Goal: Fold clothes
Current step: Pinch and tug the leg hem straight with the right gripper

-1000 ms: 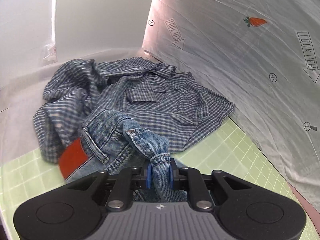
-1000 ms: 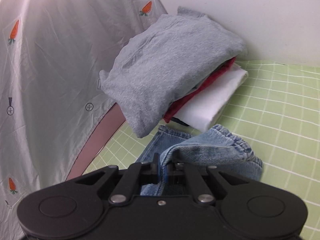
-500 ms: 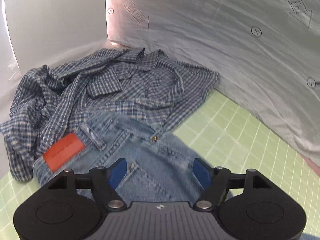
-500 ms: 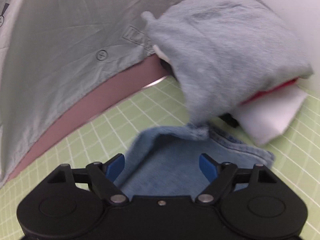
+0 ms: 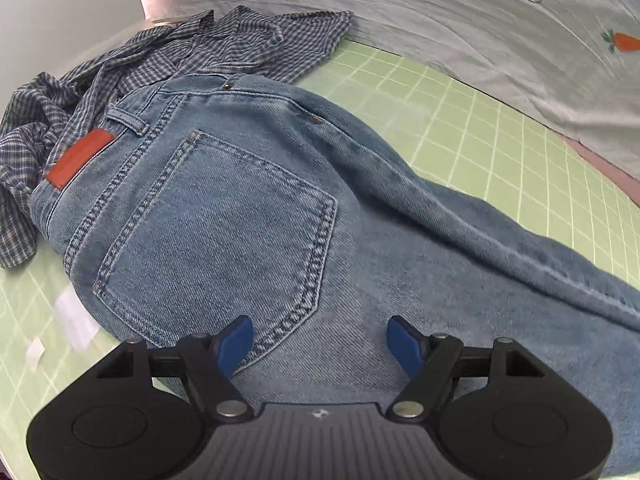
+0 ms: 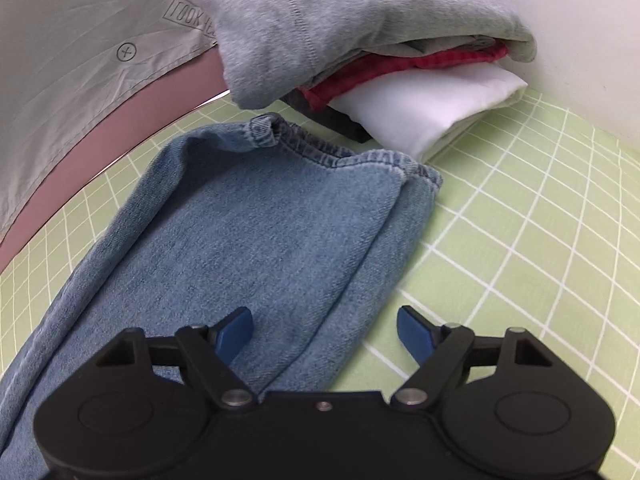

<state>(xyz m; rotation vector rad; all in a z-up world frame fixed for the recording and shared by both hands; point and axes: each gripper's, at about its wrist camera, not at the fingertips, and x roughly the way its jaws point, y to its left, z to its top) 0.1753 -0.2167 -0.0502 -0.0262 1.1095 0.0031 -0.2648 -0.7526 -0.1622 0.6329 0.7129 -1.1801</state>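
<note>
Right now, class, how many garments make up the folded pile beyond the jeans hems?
4 visible: grey top uppermost, red layer beneath, white below, dark one lowest. More may be hidden.

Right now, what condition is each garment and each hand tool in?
jeans: flat on mat, legs together
checked shirt: crumpled, unfolded
grey top: folded, topping the stack
white garment: folded, low in stack
left tool: open, holding nothing
right tool: open, holding nothing

The grey printed sheet (image 6: 80, 60) carries a boxed "LOOK HERE" arrow label (image 6: 190, 20) (partly hidden by folded clothes) and a circled cross (image 6: 126, 51). The jeans' orange patch (image 5: 80, 157) bears unreadable lettering.
</note>
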